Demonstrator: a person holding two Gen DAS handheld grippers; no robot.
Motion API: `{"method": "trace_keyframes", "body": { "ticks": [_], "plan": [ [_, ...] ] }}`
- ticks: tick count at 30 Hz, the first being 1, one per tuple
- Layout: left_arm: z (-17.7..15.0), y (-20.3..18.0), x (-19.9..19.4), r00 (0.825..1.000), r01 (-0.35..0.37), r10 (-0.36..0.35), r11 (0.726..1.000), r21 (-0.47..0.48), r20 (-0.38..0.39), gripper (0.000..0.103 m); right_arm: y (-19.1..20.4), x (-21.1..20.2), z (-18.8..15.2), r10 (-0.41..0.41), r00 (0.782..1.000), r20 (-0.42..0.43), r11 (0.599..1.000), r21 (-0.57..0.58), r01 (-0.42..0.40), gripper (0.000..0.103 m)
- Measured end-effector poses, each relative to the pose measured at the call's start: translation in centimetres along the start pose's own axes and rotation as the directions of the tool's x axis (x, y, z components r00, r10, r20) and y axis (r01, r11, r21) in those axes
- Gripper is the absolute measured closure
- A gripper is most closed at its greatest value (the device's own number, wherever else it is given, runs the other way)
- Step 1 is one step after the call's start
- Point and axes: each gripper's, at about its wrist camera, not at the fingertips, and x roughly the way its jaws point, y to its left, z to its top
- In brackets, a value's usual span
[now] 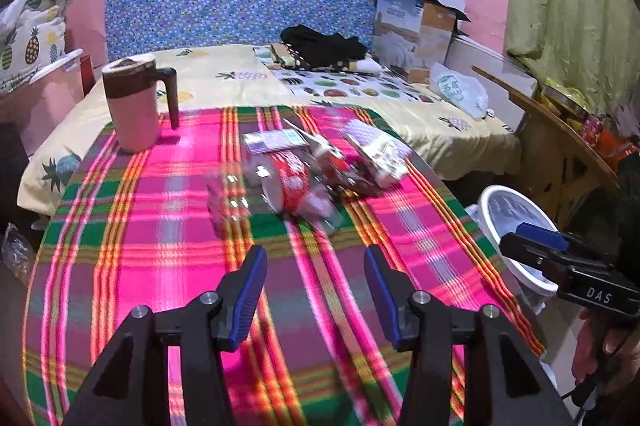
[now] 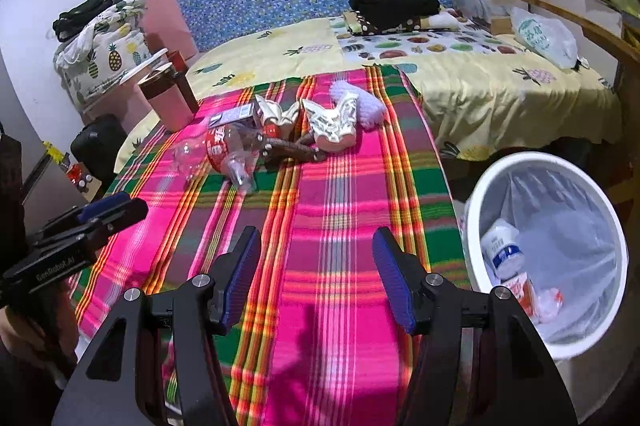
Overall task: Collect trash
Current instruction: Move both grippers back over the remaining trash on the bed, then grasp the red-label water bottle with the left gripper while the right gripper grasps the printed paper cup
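Observation:
A heap of trash lies on the pink plaid blanket (image 1: 168, 266): a crushed clear bottle with a red label (image 1: 288, 186) (image 2: 228, 150), silver wrappers (image 1: 384, 158) (image 2: 330, 124), a small flat packet (image 1: 272, 142) and a pale purple-white wrapper (image 2: 356, 102). My left gripper (image 1: 316, 290) hovers open over the blanket, short of the bottle, with nothing between its fingers. My right gripper (image 2: 316, 274) is also open and holds nothing; it stands near the blanket's right side, beside the white bin (image 2: 540, 156) (image 1: 486, 210). The lined bin holds a white bottle (image 2: 502, 250) and other scraps.
A pink mug with a brown lid (image 1: 134, 102) (image 2: 168, 98) stands at the blanket's far left. Behind it, the yellow bedsheet (image 1: 224, 66) carries black clothes (image 1: 324, 46), a cardboard box (image 1: 416, 30) and a plastic bag (image 1: 460, 88). A wooden table (image 1: 560, 130) is on the right.

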Motion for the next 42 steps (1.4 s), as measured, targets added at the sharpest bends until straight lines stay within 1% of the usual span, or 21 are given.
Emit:
{"method": "trace_keyframes", "body": {
  "ticks": [6, 8, 10, 16, 19, 24, 28, 31, 36, 39, 42],
  "plan": [
    [2.4, 1.9, 2.9, 1.000, -0.007, 0.007, 0.999, 0.037, -0.001, 0.051, -0.6, 2.1, 1.5, -0.001, 1.000, -0.009, 1.000, 0.015, 0.001, 0.043],
    [3.1, 2.6, 4.0, 1.000, -0.008, 0.008, 0.999, 0.048, -0.001, 0.048, -0.9, 2.8, 1.9, -0.005, 1.000, -0.015, 1.000, 0.019, 0.005, 0.043],
    [3.8, 3.3, 5.2, 1.000, -0.002, 0.002, 0.999, 0.051, -0.002, 0.045, -1.3, 3.7, 2.4, -0.006, 1.000, -0.026, 1.000, 0.025, 0.007, 0.043],
    [6.0, 4.9, 8.6, 1.000, 0.016, -0.015, 0.997, 0.081, -0.015, 0.044, -2.0, 5.8, 3.8, -0.013, 0.999, -0.046, 0.999, 0.036, 0.015, 0.043],
    [6.7, 5.3, 9.9, 0.999, 0.028, -0.026, 0.995, 0.098, -0.023, 0.039, -2.5, 6.9, 4.5, -0.013, 0.999, -0.053, 0.999, 0.050, 0.015, 0.043],
    [7.1, 5.6, 11.3, 0.997, 0.070, -0.065, 0.990, 0.124, -0.044, 0.038, -3.2, 8.0, 5.3, -0.005, 0.998, -0.058, 0.996, 0.084, 0.010, 0.043],
    [7.2, 5.4, 12.3, 0.991, 0.111, -0.099, 0.982, 0.155, -0.087, 0.037, -3.9, 9.0, 5.8, 0.009, 0.997, -0.072, 0.994, 0.110, -0.001, 0.043],
    [6.9, 5.1, 12.9, 0.987, 0.131, -0.110, 0.974, 0.187, -0.118, 0.035, -4.1, 9.9, 6.1, 0.024, 0.996, -0.084, 0.993, 0.119, -0.014, 0.043],
    [5.7, 5.1, 12.9, 0.974, 0.177, -0.145, 0.966, 0.189, -0.172, 0.034, -4.2, 11.1, 6.3, 0.055, 0.993, -0.106, 0.991, 0.124, -0.042, 0.043],
    [5.1, 4.7, 12.6, 0.971, 0.182, -0.144, 0.962, 0.202, -0.190, 0.034, -4.2, 11.6, 6.5, 0.071, 0.991, -0.115, 0.989, 0.135, -0.055, 0.044],
    [4.8, 4.6, 12.5, 0.970, 0.177, -0.137, 0.964, 0.200, -0.198, 0.034, -4.0, 11.9, 6.5, 0.082, 0.989, -0.126, 0.989, 0.136, -0.065, 0.054]
  ]
}}
